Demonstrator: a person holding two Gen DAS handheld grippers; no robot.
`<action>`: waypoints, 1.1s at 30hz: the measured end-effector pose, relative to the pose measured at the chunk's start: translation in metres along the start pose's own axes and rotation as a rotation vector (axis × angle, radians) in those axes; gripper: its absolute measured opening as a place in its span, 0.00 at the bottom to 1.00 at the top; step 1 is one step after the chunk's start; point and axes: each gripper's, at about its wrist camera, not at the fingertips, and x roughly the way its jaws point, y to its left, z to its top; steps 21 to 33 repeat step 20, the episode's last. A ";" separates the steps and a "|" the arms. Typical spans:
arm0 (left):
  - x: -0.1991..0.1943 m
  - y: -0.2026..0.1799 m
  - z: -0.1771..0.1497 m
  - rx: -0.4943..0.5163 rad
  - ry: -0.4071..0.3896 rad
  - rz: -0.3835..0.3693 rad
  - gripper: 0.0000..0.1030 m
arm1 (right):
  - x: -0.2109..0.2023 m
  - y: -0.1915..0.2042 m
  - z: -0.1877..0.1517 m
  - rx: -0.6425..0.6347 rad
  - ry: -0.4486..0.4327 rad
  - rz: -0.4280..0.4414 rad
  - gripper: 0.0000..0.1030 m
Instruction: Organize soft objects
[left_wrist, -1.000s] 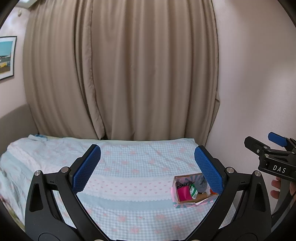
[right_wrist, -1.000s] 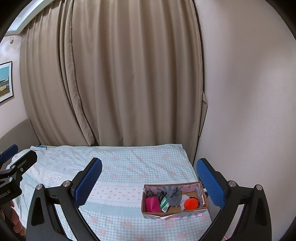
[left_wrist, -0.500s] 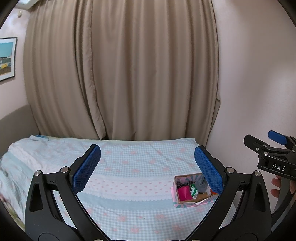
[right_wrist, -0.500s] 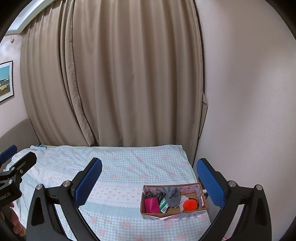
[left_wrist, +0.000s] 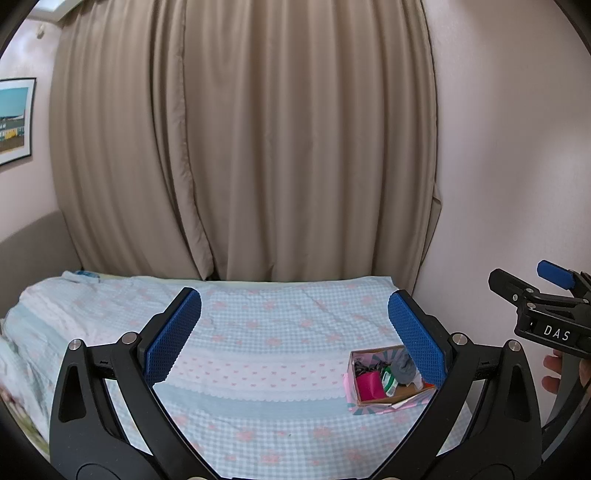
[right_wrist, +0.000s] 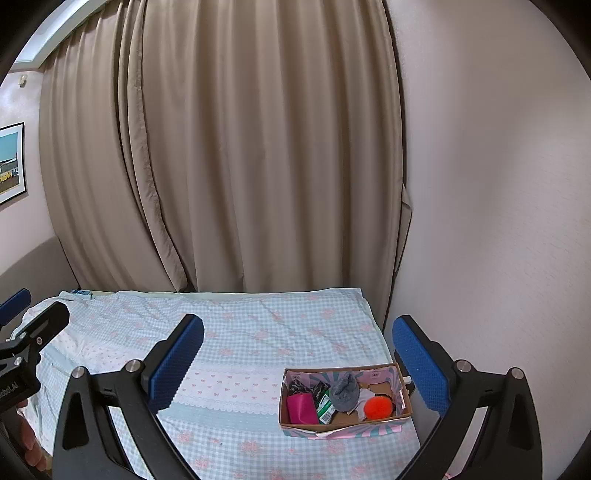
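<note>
An open cardboard box (right_wrist: 399, 374) sits on the bed near its right edge; it also shows in the left wrist view (left_wrist: 352, 373). It holds a magenta pouch (right_wrist: 302, 408), a grey soft item (right_wrist: 344, 393), an orange pompom (right_wrist: 378, 407), a green-white packet (right_wrist: 325, 405) and a dark tangled item (right_wrist: 301, 386). My left gripper (left_wrist: 293, 338) is open and empty, above the bed to the box's left. My right gripper (right_wrist: 297, 360) is open and empty, held above the bed with the box low between its fingers.
The bed has a light blue checked cover (right_wrist: 255, 332) with pink flowers. Beige curtains (right_wrist: 240, 147) hang behind it. A plain wall (right_wrist: 498, 221) runs along the right of the bed. A framed picture (left_wrist: 13, 120) hangs on the left wall.
Both grippers stay open with only slight drift. The box sits a little lower and further left in the right wrist view.
</note>
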 end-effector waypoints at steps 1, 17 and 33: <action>0.000 0.000 0.000 0.001 -0.001 0.001 0.98 | 0.000 0.000 0.000 0.000 -0.001 0.000 0.99; -0.013 -0.009 0.001 0.015 -0.053 0.020 0.99 | -0.001 -0.007 0.002 0.008 -0.001 -0.001 0.99; -0.015 -0.009 0.001 0.008 -0.063 0.017 0.99 | -0.001 -0.009 0.002 0.009 -0.001 -0.003 0.99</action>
